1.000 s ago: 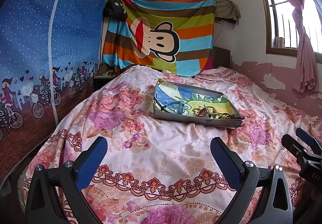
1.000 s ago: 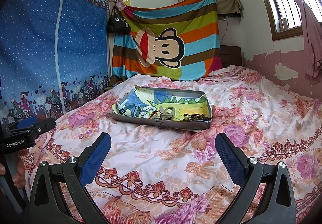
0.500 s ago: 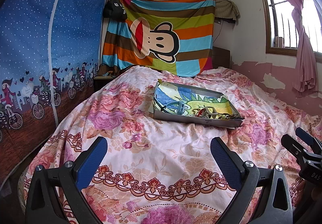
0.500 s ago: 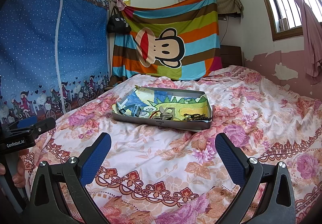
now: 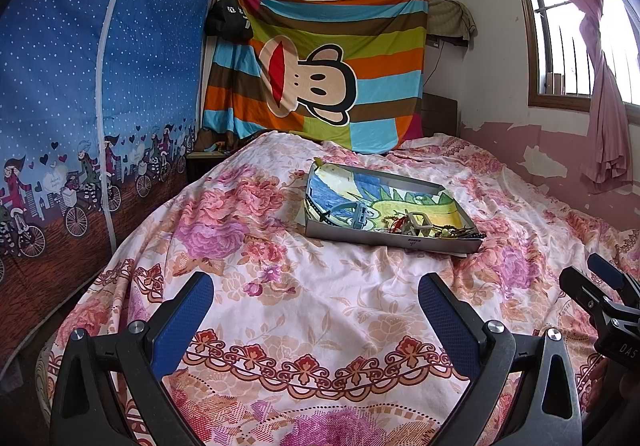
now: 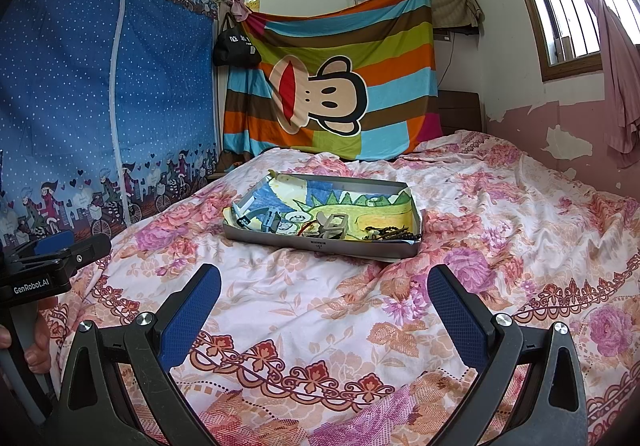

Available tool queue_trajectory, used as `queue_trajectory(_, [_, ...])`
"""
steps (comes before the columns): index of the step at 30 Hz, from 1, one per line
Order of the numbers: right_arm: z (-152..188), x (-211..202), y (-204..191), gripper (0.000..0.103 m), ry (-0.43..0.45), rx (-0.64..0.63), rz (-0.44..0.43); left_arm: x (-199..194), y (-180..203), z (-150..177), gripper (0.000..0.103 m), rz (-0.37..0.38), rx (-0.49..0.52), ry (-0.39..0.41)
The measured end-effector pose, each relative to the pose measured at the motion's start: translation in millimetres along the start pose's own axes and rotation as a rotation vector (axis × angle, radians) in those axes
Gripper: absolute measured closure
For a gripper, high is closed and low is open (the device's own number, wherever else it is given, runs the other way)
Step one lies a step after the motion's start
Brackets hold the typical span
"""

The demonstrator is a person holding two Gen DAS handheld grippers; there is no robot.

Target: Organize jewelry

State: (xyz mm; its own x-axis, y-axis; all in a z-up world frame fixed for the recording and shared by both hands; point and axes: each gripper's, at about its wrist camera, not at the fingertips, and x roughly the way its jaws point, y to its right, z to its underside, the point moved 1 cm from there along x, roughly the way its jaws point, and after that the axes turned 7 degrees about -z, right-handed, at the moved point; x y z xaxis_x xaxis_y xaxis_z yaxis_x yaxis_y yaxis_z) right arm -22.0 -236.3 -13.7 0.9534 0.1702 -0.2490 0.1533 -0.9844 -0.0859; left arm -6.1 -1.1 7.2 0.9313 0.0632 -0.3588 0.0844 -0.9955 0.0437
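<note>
A shallow grey tray (image 5: 394, 242) lined with a colourful drawing lies on the floral bedspread; it also shows in the right wrist view (image 6: 320, 246). A tangle of jewelry (image 5: 416, 228) lies along its near side, with dark beads (image 6: 386, 234) at the right and a blue hair clip (image 5: 360, 214) at the left. My left gripper (image 5: 314, 298) is open and empty, well short of the tray. My right gripper (image 6: 324, 292) is open and empty, also short of the tray. Each gripper shows at the edge of the other's view.
The floral bedspread (image 5: 304, 286) covers the whole bed. A blue fabric wardrobe (image 5: 80, 85) stands at the left. A striped monkey blanket (image 5: 320, 77) hangs behind the bed. A window with a pink curtain (image 5: 600, 85) is at the right.
</note>
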Motion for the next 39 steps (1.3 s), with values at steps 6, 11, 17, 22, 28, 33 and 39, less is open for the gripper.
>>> queue_trajectory(6, [0.3,0.1,-0.3,0.001,0.0,0.001,0.0,0.4,0.1,0.0,0.0,0.0,0.002,0.0])
queue_trajectory(11, [-0.4,-0.4,0.0,0.001,0.0,0.0,0.0,0.2,0.3,0.1,0.0,0.002,0.0,-0.001])
queue_trajectory(17, [0.2,0.1,-0.3,0.001,0.0,0.0,0.001,0.6,0.6,0.2,0.0,0.003,0.001,0.0])
queue_trajectory(22, [0.0,0.0,-0.3,0.001,-0.001,0.0,0.0,0.5,0.6,0.3,0.0,0.003,0.001,-0.001])
queue_trajectory(28, [-0.7,-0.3,0.0,0.001,-0.001,0.001,0.0,2.4,2.2,-0.2,0.0,0.003,0.003,-0.015])
queue_trajectory(33, [-0.8,-0.3,-0.1,0.001,-0.001,0.0,0.0,1.2,-2.0,-0.9,0.0,-0.027,-0.006,-0.011])
queue_trajectory(39, [-0.2,0.3,-0.3,0.001,-0.004,0.001,0.002,2.7,-4.7,-0.9,0.0,-0.032,-0.006,-0.014])
